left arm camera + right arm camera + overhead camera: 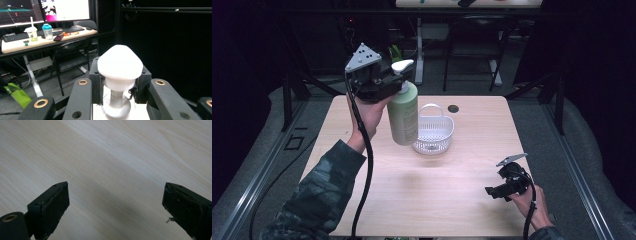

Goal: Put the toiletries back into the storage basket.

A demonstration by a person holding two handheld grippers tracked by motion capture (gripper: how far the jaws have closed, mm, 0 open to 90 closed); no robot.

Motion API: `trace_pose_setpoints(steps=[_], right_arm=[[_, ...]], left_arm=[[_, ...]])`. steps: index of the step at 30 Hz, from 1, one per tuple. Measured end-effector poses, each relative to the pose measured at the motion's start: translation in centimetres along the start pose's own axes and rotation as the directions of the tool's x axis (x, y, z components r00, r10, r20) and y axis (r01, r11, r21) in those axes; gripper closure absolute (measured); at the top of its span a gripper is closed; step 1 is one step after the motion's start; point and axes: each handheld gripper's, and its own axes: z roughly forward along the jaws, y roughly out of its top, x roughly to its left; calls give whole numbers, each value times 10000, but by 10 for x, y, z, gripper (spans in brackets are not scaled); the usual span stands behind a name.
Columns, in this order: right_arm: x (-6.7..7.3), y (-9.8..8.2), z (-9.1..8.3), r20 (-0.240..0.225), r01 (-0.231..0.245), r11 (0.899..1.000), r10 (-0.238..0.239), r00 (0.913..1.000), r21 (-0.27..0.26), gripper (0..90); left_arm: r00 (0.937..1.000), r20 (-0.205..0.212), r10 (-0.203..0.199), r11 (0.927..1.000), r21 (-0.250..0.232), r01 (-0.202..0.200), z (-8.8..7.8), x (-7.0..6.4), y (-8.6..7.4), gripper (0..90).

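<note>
The bottle [403, 114] was pale green with a white pump head [120, 64]. Just right of it, the basket [433, 131] was white. The table [462, 165] showed light wood grain. Both grippers, left [384, 80] and right [504, 187], were black. The near-left sleeve [319, 200] bore dark camouflage.

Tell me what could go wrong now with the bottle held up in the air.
1. The left gripper holds the bottle only by its pump neck, so it may swing or slip out.
2. It hangs beside the basket; lowered carelessly, it could hit the rim and tip it.
3. The right gripper is open and far away, giving no support.
</note>
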Motion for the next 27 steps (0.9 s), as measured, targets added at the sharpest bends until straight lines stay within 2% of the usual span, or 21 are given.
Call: trace_pose_setpoints(steps=[7, 22, 27], right_arm=[[0, 0, 0, -3, -8, 10000, 8, 10000, 9, 67], [0, 0, 0, -14, 63, 10000, -63, 10000, -31, 68], [1, 0, -1, -122, -64, 10000, 63, 9999, -53, 67]], left_arm=[[10000, 70, 23, 10000, -41, -23, 7, -1, 6, 676], [9999, 40, 161, 9999, -28, -161, 33, -4, 17, 676], [9998, 35, 178, 9998, -44, -177, 39, -6, 19, 676]])
